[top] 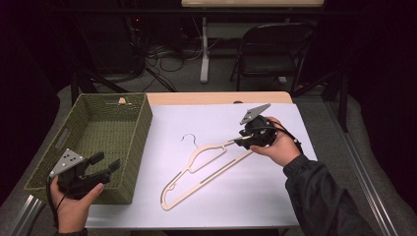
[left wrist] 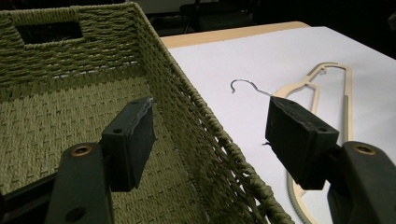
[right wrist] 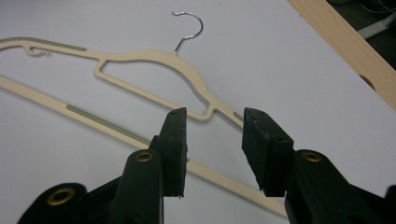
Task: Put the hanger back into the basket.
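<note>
- A white sheet (top: 255, 172) covers the table in front of you, with a dark room, a folding chair (top: 270, 51) and loose cables on the floor beyond it.
- The cream hanger (top: 196, 169) lies flat on that sheet, to the right of the green woven basket (top: 98, 123), its metal hook (top: 189, 139) pointing toward the far edge.
- Your right gripper (top: 242, 142) sits at the hanger's right shoulder end, the end farthest from the basket.
- In the right gripper view, its jaws stand partly apart over that shoulder arm; the pads (right wrist: 175, 140) do not press on the hanger, so nothing is grasped.
- Your left gripper (top: 105, 164) hovers at the basket's near right corner, away from the hanger.
- Its jaws are spread wide and released, straddling the basket's right wall (left wrist: 205, 135) without touching it.
</note>
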### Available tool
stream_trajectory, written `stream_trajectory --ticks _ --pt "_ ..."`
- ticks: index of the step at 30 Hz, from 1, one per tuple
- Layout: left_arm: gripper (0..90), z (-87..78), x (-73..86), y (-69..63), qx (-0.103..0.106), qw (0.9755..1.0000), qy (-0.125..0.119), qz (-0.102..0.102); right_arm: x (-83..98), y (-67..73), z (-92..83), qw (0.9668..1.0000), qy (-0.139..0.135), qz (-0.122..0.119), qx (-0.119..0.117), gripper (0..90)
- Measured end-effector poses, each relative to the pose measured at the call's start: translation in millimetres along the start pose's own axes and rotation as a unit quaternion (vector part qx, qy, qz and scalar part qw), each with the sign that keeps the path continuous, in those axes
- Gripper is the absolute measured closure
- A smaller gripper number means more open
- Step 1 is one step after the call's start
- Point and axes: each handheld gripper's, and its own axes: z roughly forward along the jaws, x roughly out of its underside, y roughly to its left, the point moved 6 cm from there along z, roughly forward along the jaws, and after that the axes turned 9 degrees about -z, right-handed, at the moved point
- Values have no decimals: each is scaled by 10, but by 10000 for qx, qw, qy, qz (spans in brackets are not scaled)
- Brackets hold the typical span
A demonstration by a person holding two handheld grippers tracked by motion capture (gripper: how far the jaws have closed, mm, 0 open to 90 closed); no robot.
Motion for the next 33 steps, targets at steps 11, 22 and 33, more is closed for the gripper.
stream_trajectory --ticks 11,22,33 --pt "326 13 4 3 13 10000 4 -11 -189 -7 194 9972 452 -456 -371 647" --pt "326 24 9 5 13 10000 24 -11 -180 54 490 9909 764 -737 -824 552" --pt "326 29 12 0 22 10000 31 0 -110 99 737 9858 1082 -900 -913 514"
